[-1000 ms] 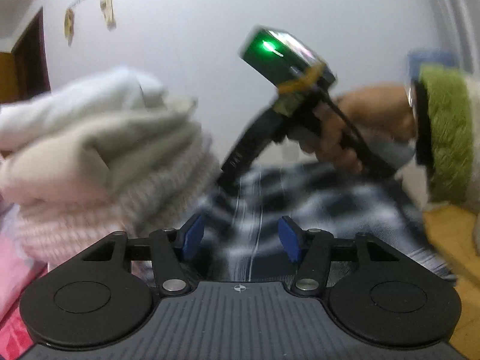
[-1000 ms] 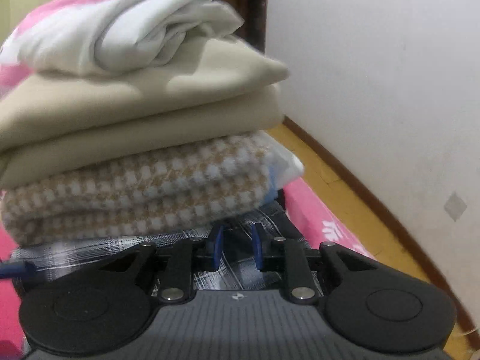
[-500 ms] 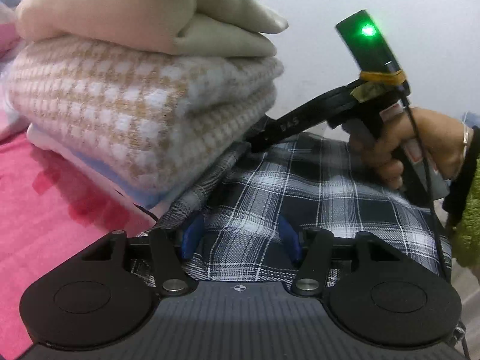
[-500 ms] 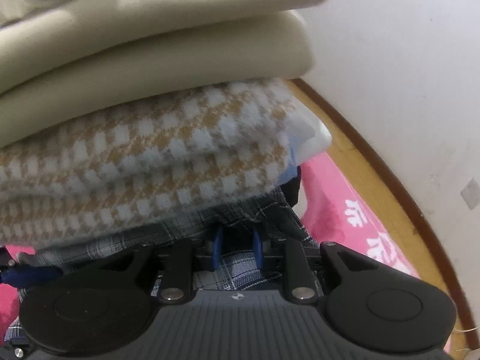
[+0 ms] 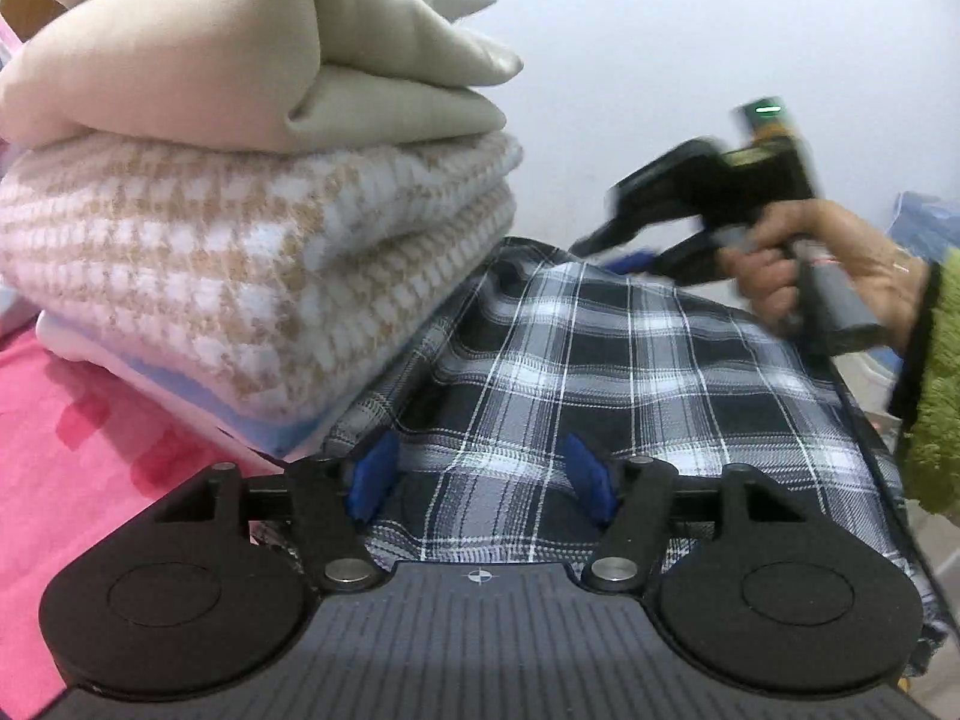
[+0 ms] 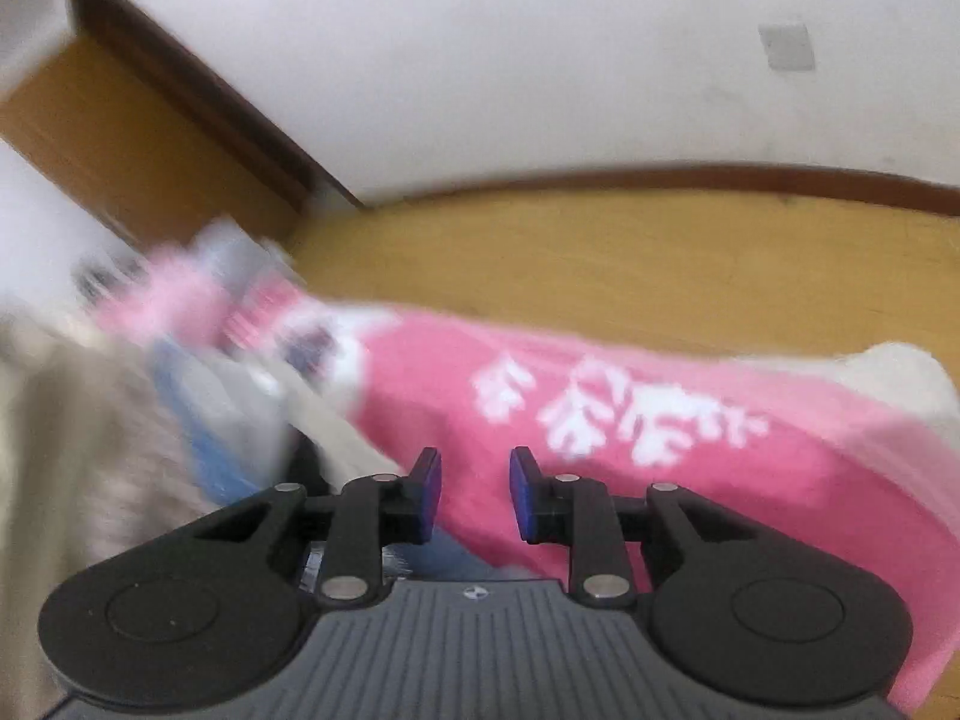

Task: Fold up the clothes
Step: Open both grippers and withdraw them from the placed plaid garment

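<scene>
Pink bedding (image 5: 90, 450) with white snowflake print covers the work surface, set against a white wall (image 5: 660, 30) and a yellow wooden floor (image 6: 600, 258).

Left gripper (image 5: 480, 474): blue pads (image 5: 372, 474) spread and opening. The plaid shirt (image 5: 600, 360) lies flat beneath and between them; neither pad presses on the cloth.

Right gripper (image 6: 474, 495): fingers parted by a narrow gap and opening, nothing between them. It is held above the pink bedding; from the left wrist view it sits past the far edge of the shirt, gripped by a hand (image 5: 828, 264) in a green fleece sleeve (image 5: 936, 372). This view is motion-blurred.

Stack of folded clothes (image 5: 240, 180): stands just left of the shirt, overlapping its left edge. Order from the top: white and cream garments, tan houndstooth knit (image 5: 240, 276), pale blue layer at the base.
</scene>
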`<state>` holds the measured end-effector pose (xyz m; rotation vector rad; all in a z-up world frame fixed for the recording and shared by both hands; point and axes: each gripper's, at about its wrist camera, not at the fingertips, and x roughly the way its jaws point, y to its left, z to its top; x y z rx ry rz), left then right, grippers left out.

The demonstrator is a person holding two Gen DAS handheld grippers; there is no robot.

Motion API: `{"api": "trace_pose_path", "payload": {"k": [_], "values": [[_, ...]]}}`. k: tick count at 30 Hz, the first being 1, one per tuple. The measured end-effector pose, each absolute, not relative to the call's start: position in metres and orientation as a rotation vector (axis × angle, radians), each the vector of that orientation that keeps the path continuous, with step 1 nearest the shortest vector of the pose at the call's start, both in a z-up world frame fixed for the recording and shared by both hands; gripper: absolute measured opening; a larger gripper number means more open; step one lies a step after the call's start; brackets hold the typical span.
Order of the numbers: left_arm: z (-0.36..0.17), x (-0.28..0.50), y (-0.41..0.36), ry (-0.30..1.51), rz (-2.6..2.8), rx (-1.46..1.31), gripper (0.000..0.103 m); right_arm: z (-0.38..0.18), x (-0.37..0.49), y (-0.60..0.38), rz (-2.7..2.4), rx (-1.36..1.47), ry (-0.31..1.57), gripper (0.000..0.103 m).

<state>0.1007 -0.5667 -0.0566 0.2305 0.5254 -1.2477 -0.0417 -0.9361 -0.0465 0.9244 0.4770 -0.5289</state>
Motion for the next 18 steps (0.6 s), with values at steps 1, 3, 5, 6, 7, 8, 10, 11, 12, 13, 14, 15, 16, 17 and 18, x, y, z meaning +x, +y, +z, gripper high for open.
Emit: {"api": "trace_pose_path", "payload": {"k": [1,3,5,6,7,8,10,11,12,13,14,15,16,17,18], "values": [[-0.061,0.102,-0.565,0.515,-1.249,0.227,0.063,-0.034,-0.055,-0.931,-0.497,0.868,0.444,0.027],[-0.055,0.096,-0.558,0.458,-1.251,0.235,0.064,-0.012,-0.08,-0.917,-0.43,0.753,0.388,0.027],[-0.052,0.09,-0.552,0.408,-1.259,0.252,0.07,-0.005,-0.103,-0.89,-0.349,0.639,0.376,0.027],[-0.053,0.088,-0.553,0.411,-1.263,0.269,0.071,-0.007,-0.106,-0.876,-0.308,0.585,0.381,0.027],[-0.056,0.088,-0.557,0.424,-1.257,0.289,0.071,-0.012,-0.107,-0.869,-0.306,0.548,0.4,0.026],[-0.059,0.087,-0.56,0.436,-1.251,0.305,0.071,-0.022,-0.106,-0.867,-0.343,0.528,0.433,0.026],[-0.06,0.091,-0.561,0.462,-1.249,0.281,0.071,-0.042,-0.108,-0.868,-0.424,0.513,0.474,0.025],[-0.057,0.093,-0.56,0.475,-1.243,0.27,0.07,-0.048,-0.118,-0.871,-0.472,0.542,0.447,0.027],[-0.052,0.09,-0.557,0.459,-1.23,0.273,0.07,-0.05,-0.13,-0.87,-0.514,0.566,0.413,0.027],[-0.047,0.088,-0.554,0.443,-1.217,0.277,0.07,-0.048,-0.143,-0.866,-0.541,0.566,0.377,0.027],[-0.042,0.085,-0.55,0.424,-1.206,0.282,0.071,-0.044,-0.157,-0.858,-0.553,0.542,0.338,0.027],[-0.036,0.077,-0.545,0.382,-1.226,0.301,0.071,-0.038,-0.168,-0.846,-0.555,0.515,0.303,0.027],[-0.033,0.068,-0.541,0.349,-1.254,0.328,0.072,-0.035,-0.172,-0.83,-0.538,0.486,0.281,0.027],[-0.032,0.058,-0.54,0.327,-1.287,0.375,0.076,-0.035,-0.17,-0.814,-0.511,0.46,0.267,0.027],[-0.031,0.048,-0.54,0.304,-1.32,0.423,0.078,-0.034,-0.168,-0.797,-0.485,0.433,0.253,0.027]]}}
